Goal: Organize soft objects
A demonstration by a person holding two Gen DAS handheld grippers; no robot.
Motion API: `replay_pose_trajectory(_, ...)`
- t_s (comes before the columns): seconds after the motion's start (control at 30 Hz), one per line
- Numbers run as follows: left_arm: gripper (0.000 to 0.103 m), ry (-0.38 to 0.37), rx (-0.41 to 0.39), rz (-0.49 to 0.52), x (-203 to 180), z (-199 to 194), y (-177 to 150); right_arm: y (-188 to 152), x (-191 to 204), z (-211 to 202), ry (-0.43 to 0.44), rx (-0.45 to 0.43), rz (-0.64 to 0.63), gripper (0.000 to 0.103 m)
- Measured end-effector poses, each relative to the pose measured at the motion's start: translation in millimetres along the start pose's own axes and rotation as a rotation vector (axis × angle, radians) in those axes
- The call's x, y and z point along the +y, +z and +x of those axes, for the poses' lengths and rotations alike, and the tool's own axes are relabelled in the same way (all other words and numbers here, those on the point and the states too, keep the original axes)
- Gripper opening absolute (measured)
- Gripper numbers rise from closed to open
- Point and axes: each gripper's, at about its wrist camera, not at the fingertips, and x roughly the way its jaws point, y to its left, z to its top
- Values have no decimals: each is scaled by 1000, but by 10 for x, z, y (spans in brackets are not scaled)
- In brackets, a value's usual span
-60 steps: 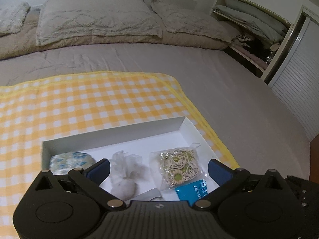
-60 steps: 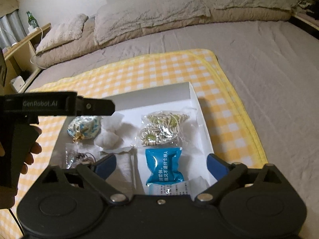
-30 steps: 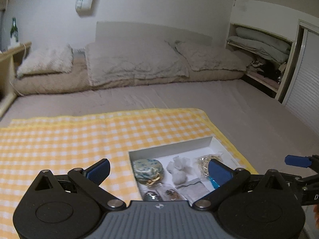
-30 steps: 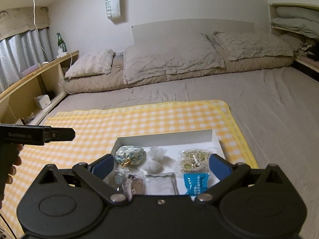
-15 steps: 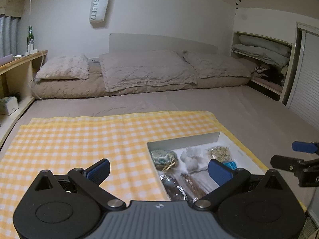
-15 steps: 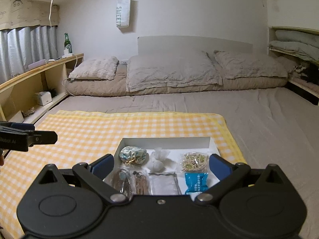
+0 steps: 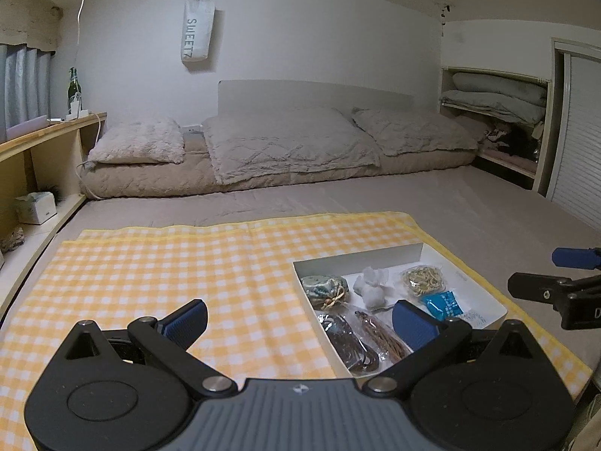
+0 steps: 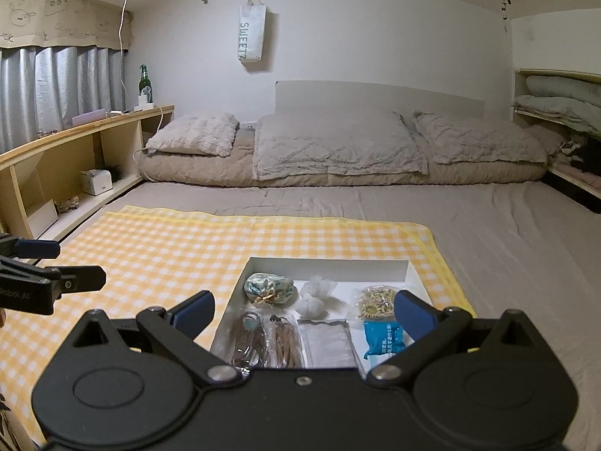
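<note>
Both claws are hanging in the air above the bed, and neither one is holding anything. The left gripper (image 7: 298, 319) is spread wide open over the yellow checked cloth (image 7: 169, 274). The right gripper (image 8: 303, 310) is spread wide open too, just in front of the white box (image 8: 326, 265).

The soft things are lying inside the box, which is sitting on the cloth near its right edge. In the back row there are 3: a blue flowered pouch (image 8: 268, 288), a white net pouch (image 8: 314, 298) and a clear bag of yellow bits (image 8: 375, 302). In front there are 2 clear bags of dark and brown things (image 8: 265, 338), a flat silver packet (image 8: 326, 340) and a blue packet (image 8: 383, 338).

It looks like everything is already in the box, side by side, so the sorting may be nearly done or just starting; I cannot tell which. If more sorting is needed, the next move is lowering 1 open claw over 1 soft thing and squeezing gently, so it is not getting crushed.
</note>
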Motion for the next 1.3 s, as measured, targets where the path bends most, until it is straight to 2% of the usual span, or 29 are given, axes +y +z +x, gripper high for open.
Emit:
replay_pose_trajectory(0.6,103,26,0,29,-28,-63,-140,-158,99,-110,-27,-17,-9,103)
replay_pose_trajectory(1.3,103,21,3,24,-50,-77,-141,-149,58,-105,-22,-8,-25,103)
